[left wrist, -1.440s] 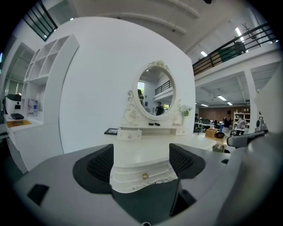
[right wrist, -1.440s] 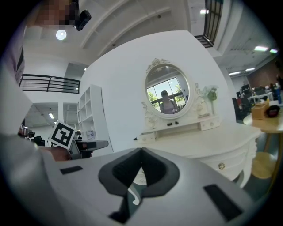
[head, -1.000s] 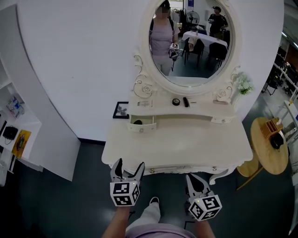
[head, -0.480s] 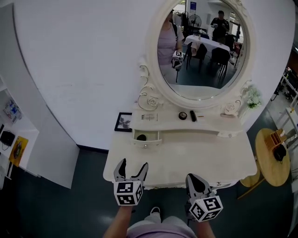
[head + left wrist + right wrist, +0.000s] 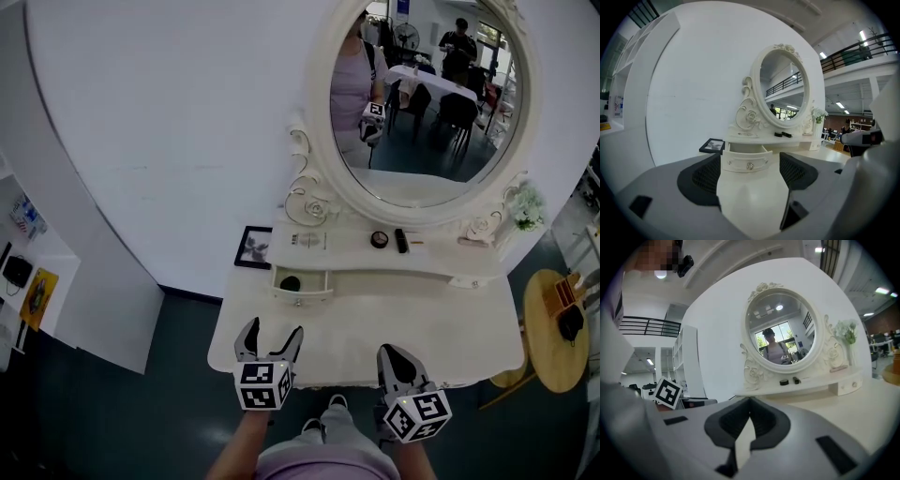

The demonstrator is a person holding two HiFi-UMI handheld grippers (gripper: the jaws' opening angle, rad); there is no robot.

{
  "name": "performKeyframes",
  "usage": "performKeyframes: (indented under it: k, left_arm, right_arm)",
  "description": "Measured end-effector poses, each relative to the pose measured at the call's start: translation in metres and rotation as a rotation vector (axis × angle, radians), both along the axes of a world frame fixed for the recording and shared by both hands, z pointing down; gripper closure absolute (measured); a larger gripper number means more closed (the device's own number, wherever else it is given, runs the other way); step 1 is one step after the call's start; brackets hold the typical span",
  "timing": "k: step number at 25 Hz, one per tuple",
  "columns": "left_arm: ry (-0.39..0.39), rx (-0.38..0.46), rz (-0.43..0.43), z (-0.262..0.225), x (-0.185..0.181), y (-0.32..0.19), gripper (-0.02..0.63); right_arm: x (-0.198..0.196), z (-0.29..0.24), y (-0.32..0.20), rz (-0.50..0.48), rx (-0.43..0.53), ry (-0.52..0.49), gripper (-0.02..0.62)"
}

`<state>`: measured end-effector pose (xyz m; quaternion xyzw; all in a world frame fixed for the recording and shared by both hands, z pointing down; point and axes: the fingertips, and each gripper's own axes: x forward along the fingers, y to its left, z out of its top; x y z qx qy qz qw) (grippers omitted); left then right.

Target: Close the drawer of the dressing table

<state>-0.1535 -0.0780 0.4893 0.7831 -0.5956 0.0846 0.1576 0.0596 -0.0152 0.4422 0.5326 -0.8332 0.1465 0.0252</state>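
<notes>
Grippers nearer dressing table [image 5: 375,323] than before. Left gripper [image 5: 272,330] jaws apart, facing open left drawer [image 5: 301,285]: push its front squarely. Right gripper [image 5: 394,352] jaws together.

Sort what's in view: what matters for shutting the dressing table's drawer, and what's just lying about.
For the job: small drawer, pulled open; dressing table; left gripper, jaws apart, aimed at the drawer; right gripper, jaws together.

Lying about: picture frame; round compact; small black item beside it; flowers; wooden side table.
</notes>
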Motion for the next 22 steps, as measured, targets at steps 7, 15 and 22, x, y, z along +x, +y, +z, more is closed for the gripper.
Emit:
performKeyframes:
  k: [7,15,22]
  left_arm:
    - [-0.029,-0.011,-0.035,0.004,0.005,-0.026,0.227]
    - [-0.056,-0.052,-0.061,0.023,0.015,-0.049,0.227]
    - [-0.069,-0.075,-0.109,0.036,0.017,-0.067,0.227]
  right_arm:
    - [0.004,0.001,-0.04,-0.057,-0.004,-0.013,0.592]
    - [0.006,0.007,-0.077,-0.127,-0.024,-0.015,0.592]
    - [0.014,0.018,-0.098,-0.159,-0.057,-0.014,0.592]
